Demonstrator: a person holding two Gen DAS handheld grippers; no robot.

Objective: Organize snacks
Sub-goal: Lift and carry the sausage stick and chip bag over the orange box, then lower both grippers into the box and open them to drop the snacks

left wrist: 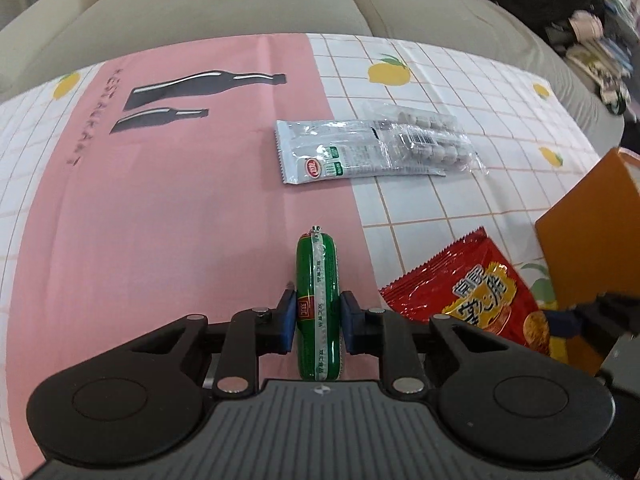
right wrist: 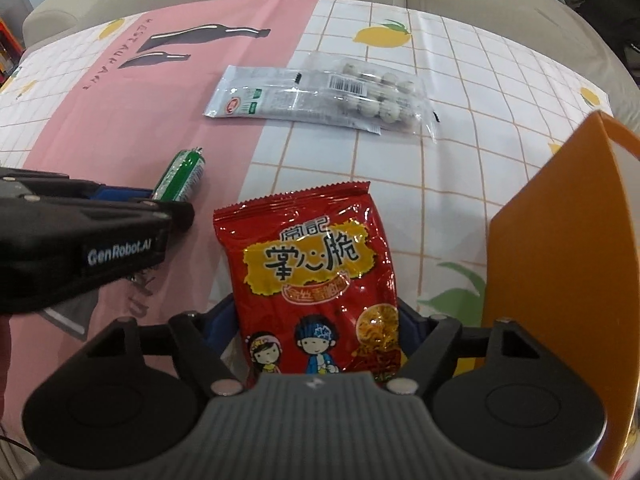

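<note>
A green sausage stands on end between the blue pads of my left gripper, which is shut on its lower half over the pink part of the cloth. From the right wrist view the same sausage sticks out past the left gripper. A red snack bag lies flat between the wide jaws of my right gripper. The pads flank its lower edges, and a sliver of cloth shows by the left pad. In the left wrist view the red bag lies to the right, with the right gripper at its edge.
A white snack packet and a clear bag of pale balls lie together farther back on the lemon-print tablecloth. An open orange box stands at the right. A beige sofa runs behind the table.
</note>
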